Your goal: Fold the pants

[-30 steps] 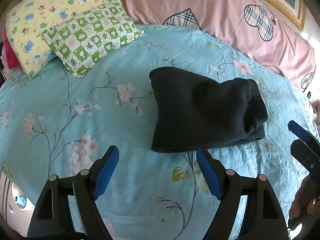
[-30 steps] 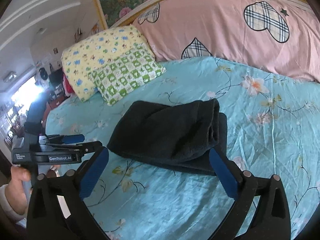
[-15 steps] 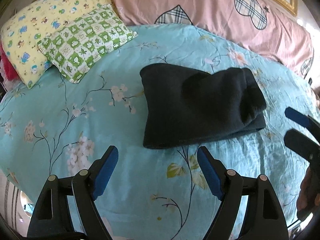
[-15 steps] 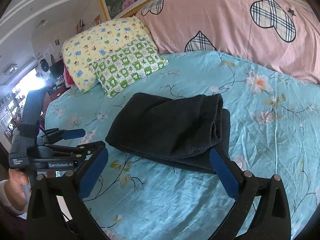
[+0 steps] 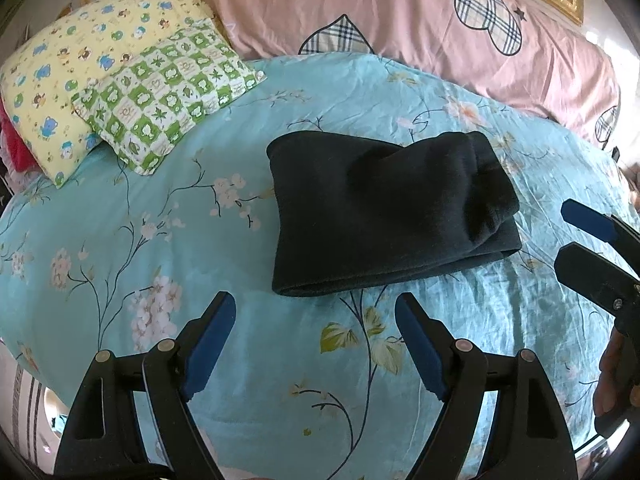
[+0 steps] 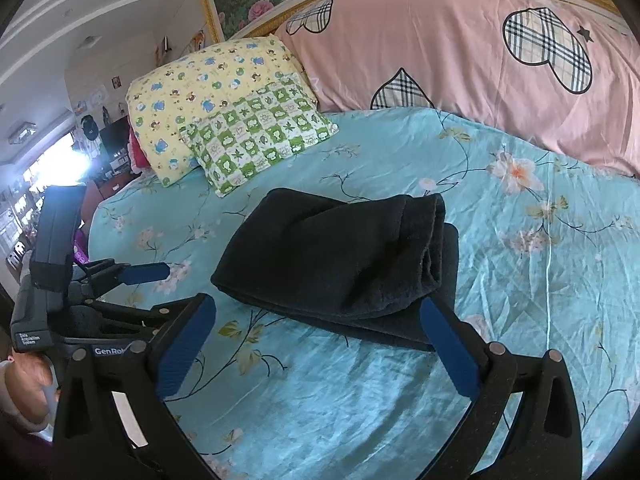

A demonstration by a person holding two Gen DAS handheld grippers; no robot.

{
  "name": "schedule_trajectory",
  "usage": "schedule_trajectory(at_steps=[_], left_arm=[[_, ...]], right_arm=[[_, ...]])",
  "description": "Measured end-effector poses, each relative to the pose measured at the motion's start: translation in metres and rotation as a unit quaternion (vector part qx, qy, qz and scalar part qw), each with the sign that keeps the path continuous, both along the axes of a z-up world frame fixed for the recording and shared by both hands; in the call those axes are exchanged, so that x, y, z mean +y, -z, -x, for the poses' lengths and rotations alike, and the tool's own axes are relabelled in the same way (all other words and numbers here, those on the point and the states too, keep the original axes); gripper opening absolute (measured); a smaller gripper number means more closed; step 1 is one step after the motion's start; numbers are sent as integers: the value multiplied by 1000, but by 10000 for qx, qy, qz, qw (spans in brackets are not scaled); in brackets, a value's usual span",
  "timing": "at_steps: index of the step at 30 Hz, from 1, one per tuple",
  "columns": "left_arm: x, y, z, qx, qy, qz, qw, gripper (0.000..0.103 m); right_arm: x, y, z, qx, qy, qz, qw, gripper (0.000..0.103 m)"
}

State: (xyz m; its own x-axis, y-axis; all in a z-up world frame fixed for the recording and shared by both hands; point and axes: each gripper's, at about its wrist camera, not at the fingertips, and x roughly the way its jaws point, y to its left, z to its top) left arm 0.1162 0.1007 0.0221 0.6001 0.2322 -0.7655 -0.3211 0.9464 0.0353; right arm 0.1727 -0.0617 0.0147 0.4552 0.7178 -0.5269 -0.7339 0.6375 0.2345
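Mid-bed, on the teal floral sheet (image 5: 200,216), the dark pants (image 5: 384,216) lie folded into a compact stack. Upper layers are bunched into a thick roll at the end on the right in the left wrist view; one flat bottom layer sticks out past that roll at the near corner. Top surface has a soft hump, not flat.

Left gripper (image 5: 316,344): jaws wide apart, nothing held, hovering over bare sheet just short of the stack's near edge. No contact with fabric.

Right gripper (image 6: 320,344): also spread wide and empty. One blue pad (image 6: 448,344) overlaps the stack's near corner in its own view; can't tell whether it's touching or just in front.

A hand (image 5: 612,376) is partly visible behind the right gripper.

Judgement: folding looks essentially done; step in hand is release/back-off or final check. If anything is left, it's tidying: press the hump down and square the protruding bottom layer with the roll. That calls for closing on the loose edge only, not the whole stack, which looks too thick for one bite and could unroll if dragged.

Further out: green checked pillow (image 5: 168,92) resting on a yellow printed pillow (image 5: 80,64), well apart from the pants; pink bolster (image 5: 400,12) with plaid hearts along the head of the bed.
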Motion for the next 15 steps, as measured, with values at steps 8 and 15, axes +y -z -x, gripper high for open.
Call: schedule_trajectory(at_steps=[8,15], left_arm=[[1,-1,-4,7,-45,2,10000,83],[4,3,-12,55,-45,24,10000,83]], right_arm=[[5,0,-6,8,-65,-10,10000,102],[1,8,-16,128,4,6,9999,102]])
